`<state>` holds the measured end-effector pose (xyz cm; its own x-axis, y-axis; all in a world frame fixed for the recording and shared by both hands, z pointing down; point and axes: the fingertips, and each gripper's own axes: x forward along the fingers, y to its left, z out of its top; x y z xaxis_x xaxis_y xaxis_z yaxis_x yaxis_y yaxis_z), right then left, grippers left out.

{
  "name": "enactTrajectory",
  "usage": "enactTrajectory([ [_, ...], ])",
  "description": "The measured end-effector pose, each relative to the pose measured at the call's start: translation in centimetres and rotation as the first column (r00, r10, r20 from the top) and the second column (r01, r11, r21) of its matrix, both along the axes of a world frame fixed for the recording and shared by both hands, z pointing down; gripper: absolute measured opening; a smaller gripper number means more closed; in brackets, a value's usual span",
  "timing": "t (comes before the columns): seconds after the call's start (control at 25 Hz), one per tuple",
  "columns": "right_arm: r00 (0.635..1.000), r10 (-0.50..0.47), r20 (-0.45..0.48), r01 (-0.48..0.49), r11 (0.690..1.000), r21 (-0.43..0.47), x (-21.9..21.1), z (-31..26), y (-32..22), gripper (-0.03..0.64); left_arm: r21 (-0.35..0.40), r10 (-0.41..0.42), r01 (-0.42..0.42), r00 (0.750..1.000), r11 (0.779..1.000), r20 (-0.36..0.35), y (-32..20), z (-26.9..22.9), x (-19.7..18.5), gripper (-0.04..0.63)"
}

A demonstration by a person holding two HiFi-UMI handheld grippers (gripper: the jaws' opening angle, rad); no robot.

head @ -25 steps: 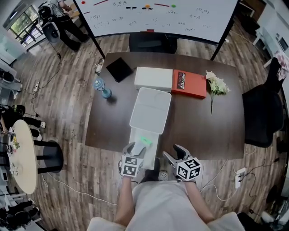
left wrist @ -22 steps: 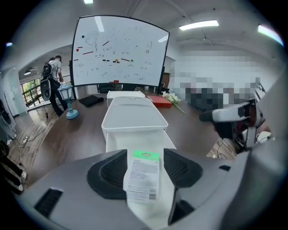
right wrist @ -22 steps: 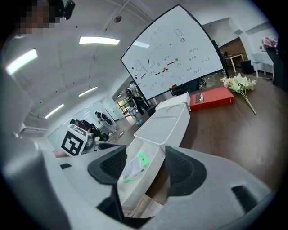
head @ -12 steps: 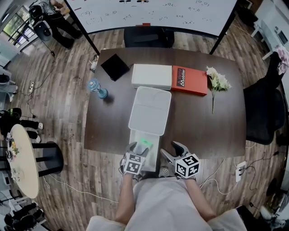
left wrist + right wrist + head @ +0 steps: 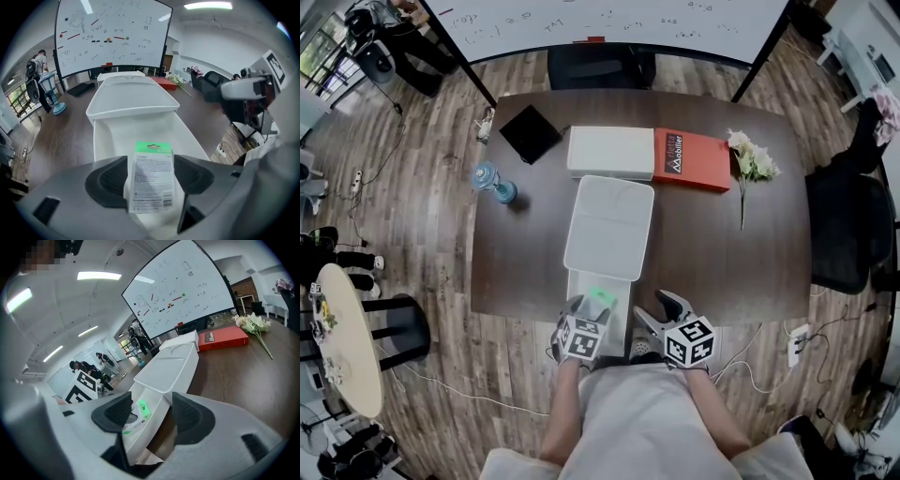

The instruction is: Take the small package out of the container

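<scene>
The small package (image 5: 600,296), white with a green top, stands in the open near end of the white container (image 5: 575,284) at the table's front edge. The container's lid (image 5: 611,225) is slid back over its far part. My left gripper (image 5: 586,310) reaches into the opening. In the left gripper view its jaws are opening, with the package (image 5: 151,176) between the pads (image 5: 112,178); its edges lie right by them. My right gripper (image 5: 658,311) hovers open just right of the container with nothing between its jaws. The right gripper view shows the package's green top (image 5: 143,408) inside the container (image 5: 161,401).
Behind the container lie a white box (image 5: 611,153) and a red box (image 5: 692,159), with white flowers (image 5: 752,164) to the right and a black pad (image 5: 530,133) to the left. A blue bottle (image 5: 492,183) stands at the table's left edge. Chairs (image 5: 848,230) stand around.
The head view has shifted a little, so the table sits slightly higher in the picture. Both grippers keep their places at the container's near end.
</scene>
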<state>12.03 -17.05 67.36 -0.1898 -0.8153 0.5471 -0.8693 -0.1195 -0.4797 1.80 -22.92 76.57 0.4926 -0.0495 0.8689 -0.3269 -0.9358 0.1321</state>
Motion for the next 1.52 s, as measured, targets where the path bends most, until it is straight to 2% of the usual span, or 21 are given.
enactTrajectory([
  [0.48, 1.0, -0.001, -0.003, 0.001, 1.0, 0.014, -0.7, -0.1, -0.7, 0.273, -0.003, 0.074, -0.074, 0.992, 0.997, 0.103, 0.6, 1.6, -0.3, 0.302],
  [0.8, 1.0, 0.02, -0.009, -0.02, 1.0, 0.01, 1.8, -0.3, 1.0, 0.273, 0.007, 0.09, -0.092, 0.981, 0.996, 0.17, 0.9, 2.7, 0.0, 0.309],
  [1.0, 1.0, 0.024, -0.01, -0.024, 1.0, 0.0, 2.9, -0.4, 1.6, 0.273, 0.012, 0.086, -0.089, 0.98, 0.996, 0.182, 1.0, 2.9, 0.4, 0.31],
  [1.52, 0.997, -0.063, -0.035, 0.064, 0.998, 0.011, 2.9, -1.4, 2.0, 0.27, 0.029, 0.05, -0.056, 0.984, 0.998, 0.174, 0.8, 2.7, 0.4, 0.308],
])
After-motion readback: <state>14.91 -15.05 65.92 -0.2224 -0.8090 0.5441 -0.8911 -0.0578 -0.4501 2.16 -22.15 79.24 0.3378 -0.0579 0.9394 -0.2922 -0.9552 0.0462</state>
